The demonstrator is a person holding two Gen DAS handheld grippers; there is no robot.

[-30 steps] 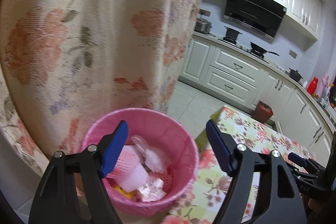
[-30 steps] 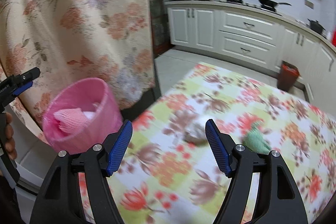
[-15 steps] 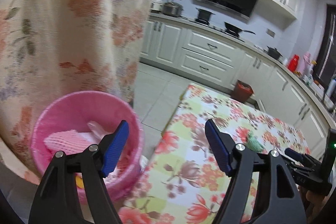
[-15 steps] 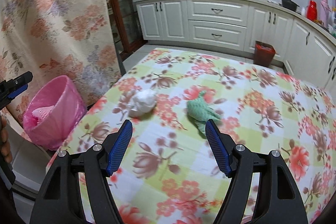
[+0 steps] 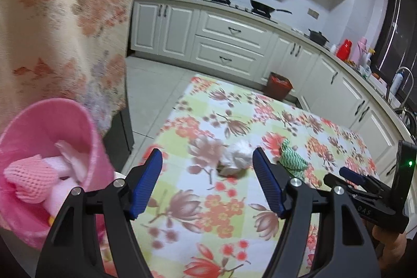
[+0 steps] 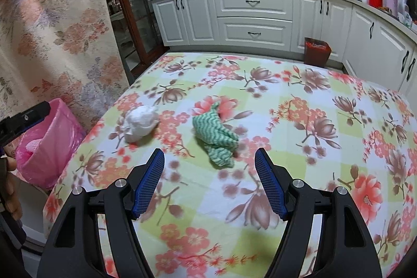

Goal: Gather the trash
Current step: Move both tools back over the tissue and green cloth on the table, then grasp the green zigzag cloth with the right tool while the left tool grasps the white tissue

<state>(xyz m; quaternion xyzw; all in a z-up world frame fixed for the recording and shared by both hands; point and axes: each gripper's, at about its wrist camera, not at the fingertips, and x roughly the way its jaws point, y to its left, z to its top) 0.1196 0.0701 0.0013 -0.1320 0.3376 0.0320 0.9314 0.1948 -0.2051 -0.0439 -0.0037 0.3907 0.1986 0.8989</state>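
The white crumpled paper wad [image 6: 140,123] lies on your flower-patterned tabletop [image 6: 299,147] near its left edge, with the green wavy-striped cloth [image 6: 216,138] just to its right, apart from it. Your right gripper [image 6: 209,180] hovers over the tabletop just short of the cloth, jaws wide apart and empty. Your left gripper [image 5: 207,181] has just been narrowing its jaws; they are spread with nothing between them, the wad beyond. The pink bin [image 5: 39,127], holding pink foam netting [image 5: 31,177], stands off the tabletop's left edge.
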